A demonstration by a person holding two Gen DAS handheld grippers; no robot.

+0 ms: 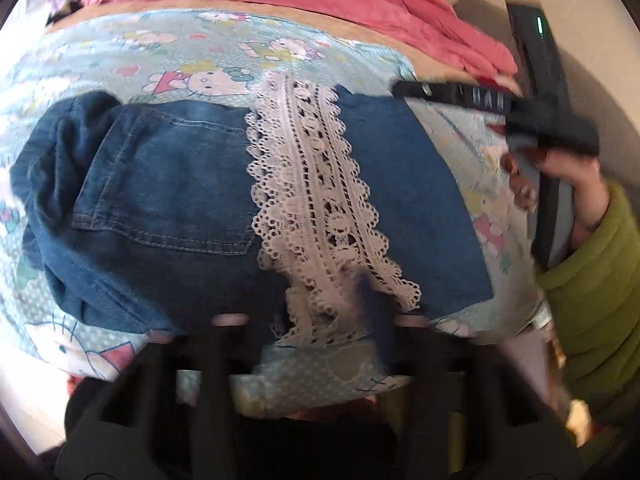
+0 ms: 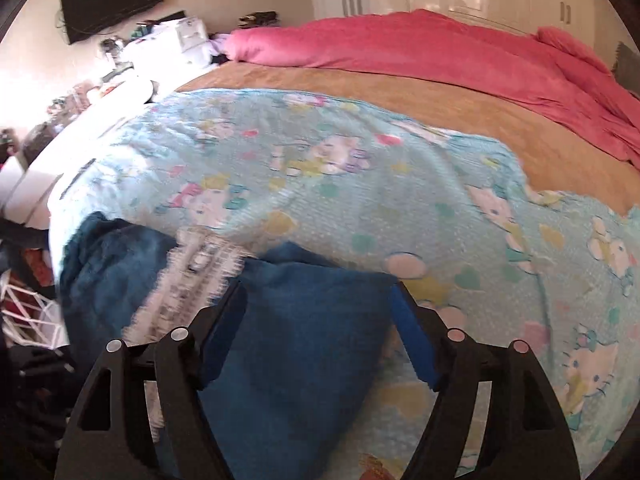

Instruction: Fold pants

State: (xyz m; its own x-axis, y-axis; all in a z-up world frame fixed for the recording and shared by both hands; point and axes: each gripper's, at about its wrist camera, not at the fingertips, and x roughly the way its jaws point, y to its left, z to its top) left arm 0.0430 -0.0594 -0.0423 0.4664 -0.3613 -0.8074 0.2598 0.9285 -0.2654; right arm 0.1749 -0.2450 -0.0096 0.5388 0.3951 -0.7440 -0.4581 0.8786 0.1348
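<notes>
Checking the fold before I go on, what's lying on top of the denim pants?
A white lace strip runs across the denim pants, which rest on the cartoon-cat blanket. Whatever lies beneath the lace and the folded denim is covered.

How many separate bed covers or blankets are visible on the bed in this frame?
3. The cartoon-print blue blanket lies nearest, under the denim pants; the tan cover lies behind it; the pink comforter is bunched along the far edge. More may be hidden underneath.

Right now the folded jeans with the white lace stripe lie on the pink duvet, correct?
Not quite. The jeans with the lace stripe lie on the light blue cartoon-cat blanket. The pink duvet is bunched at the far side of the bed, as the right wrist view shows.
</notes>
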